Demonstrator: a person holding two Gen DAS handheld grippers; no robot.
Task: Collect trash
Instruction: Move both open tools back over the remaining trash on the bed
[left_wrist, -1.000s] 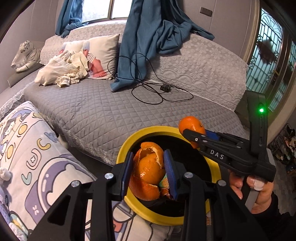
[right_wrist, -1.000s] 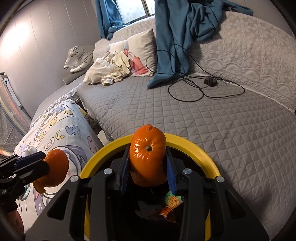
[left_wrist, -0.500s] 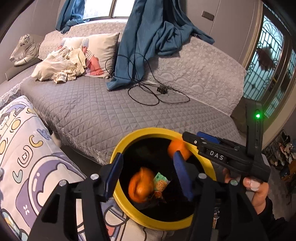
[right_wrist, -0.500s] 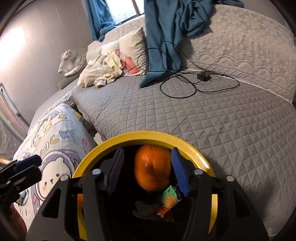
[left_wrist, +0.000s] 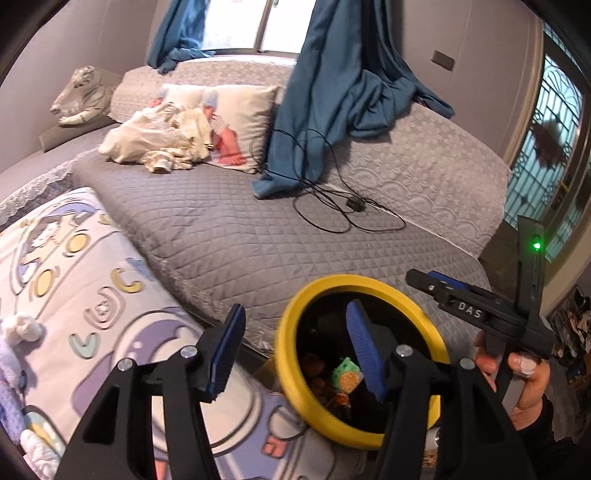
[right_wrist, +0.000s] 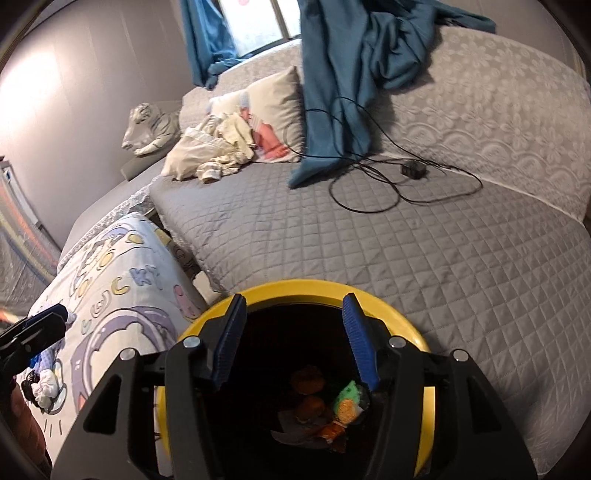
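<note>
A black bin with a yellow rim (left_wrist: 284, 343) stands between the sofa and a cartoon-print cushion; it also shows in the right wrist view (right_wrist: 295, 286). Inside lie two orange peels (right_wrist: 307, 380) and a green snack wrapper (right_wrist: 345, 400), also seen in the left wrist view (left_wrist: 345, 376). My left gripper (left_wrist: 295, 345) is open and empty, over the bin's left rim. My right gripper (right_wrist: 293, 338) is open and empty above the bin's mouth; it shows from the side in the left wrist view (left_wrist: 436, 284).
A grey quilted sofa (left_wrist: 229, 236) fills the view behind the bin, with a black charger and cable (left_wrist: 354, 203), a blue curtain (left_wrist: 332, 92), a pillow and crumpled clothes (left_wrist: 166, 140). A cartoon-print cushion (left_wrist: 74, 295) lies left of the bin.
Both grippers opened and dropped their orange peels into the bin. The left gripper then shifted left, off the bin's centre.
</note>
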